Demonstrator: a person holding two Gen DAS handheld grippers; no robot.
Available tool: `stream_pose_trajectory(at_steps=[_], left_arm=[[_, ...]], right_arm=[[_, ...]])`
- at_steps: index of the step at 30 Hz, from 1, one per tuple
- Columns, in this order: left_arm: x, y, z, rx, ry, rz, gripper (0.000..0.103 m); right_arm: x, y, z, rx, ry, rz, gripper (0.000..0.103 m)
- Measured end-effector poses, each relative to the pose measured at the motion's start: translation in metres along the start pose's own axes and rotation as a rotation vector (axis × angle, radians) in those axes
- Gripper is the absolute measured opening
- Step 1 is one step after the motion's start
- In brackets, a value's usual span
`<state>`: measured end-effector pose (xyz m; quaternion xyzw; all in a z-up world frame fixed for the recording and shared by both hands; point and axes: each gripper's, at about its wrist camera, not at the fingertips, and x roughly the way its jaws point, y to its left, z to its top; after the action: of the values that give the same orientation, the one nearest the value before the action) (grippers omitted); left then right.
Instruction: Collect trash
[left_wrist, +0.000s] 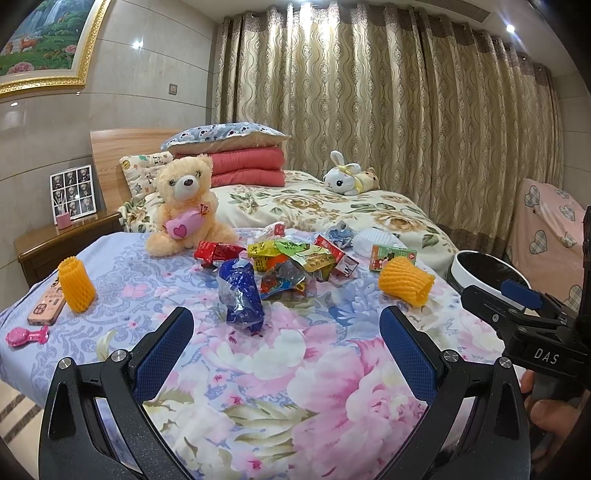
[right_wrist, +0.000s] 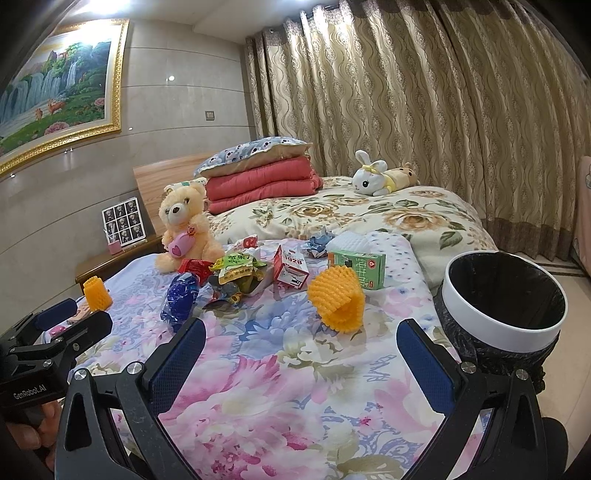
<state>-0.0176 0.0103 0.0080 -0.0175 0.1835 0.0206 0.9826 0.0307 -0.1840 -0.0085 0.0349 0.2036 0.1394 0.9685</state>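
- Left wrist view: my left hand-held gripper (left_wrist: 286, 349) hangs over the flowered bed (left_wrist: 258, 369), its fingers spread wide with nothing between them.
- Straight ahead of it a crumpled blue wrapper (left_wrist: 240, 295) stands on the bed, with a pile of snack wrappers (left_wrist: 291, 264) just behind.
- One yellow foam net (left_wrist: 76, 285) stands far left beside a phone (left_wrist: 46, 304); another foam net (left_wrist: 406, 286) lies on its side to the right.
- A teddy bear (left_wrist: 184, 206) sits behind the pile.
- Right wrist view: my right hand-held gripper (right_wrist: 301, 360) is also wide open and empty above the bed.
- The fallen foam net lies just ahead of it, a green carton (right_wrist: 356, 268) behind it.
- The bin (right_wrist: 506, 301), lined with a black bag, stands right of the bed.
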Motion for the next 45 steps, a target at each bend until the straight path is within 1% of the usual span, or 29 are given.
stream_pose_trajectory(at_steps=[10,15,18,24,30,39,41,43,44,45], left_arm=[[0.002,0.0,-0.001,0.003,0.007,0.002,0.103],[0.009,0.002,-0.004,0.003,0.032,0.011,0.103],[0.016,0.005,-0.006,-0.008,0.057,0.012,0.103],[0.041,0.014,-0.01,-0.03,0.139,0.0,0.103],[0.074,0.026,-0.013,-0.075,0.217,0.001,0.103],[0.122,0.039,0.001,-0.075,0.283,0.037,0.103],[0.133,0.043,0.004,-0.079,0.295,0.05,0.101],[0.144,0.046,0.006,-0.077,0.316,0.057,0.09],[0.151,0.047,0.005,-0.08,0.339,0.053,0.087],[0.157,0.049,0.004,-0.085,0.358,0.046,0.083]], right_arm=[[0.001,0.0,0.0,0.003,0.002,0.002,0.103],[0.001,0.0,-0.001,0.006,0.012,0.003,0.103],[0.008,-0.001,-0.002,0.014,0.044,0.008,0.103],[0.035,-0.011,-0.002,0.04,0.151,0.0,0.103],[0.058,-0.02,0.0,0.064,0.209,-0.003,0.103],[0.103,-0.038,0.012,0.086,0.296,-0.038,0.102],[0.113,-0.044,0.013,0.091,0.315,-0.045,0.102],[0.123,-0.049,0.015,0.103,0.336,-0.042,0.094],[0.127,-0.051,0.016,0.106,0.345,-0.041,0.092],[0.131,-0.053,0.016,0.108,0.354,-0.042,0.087]])
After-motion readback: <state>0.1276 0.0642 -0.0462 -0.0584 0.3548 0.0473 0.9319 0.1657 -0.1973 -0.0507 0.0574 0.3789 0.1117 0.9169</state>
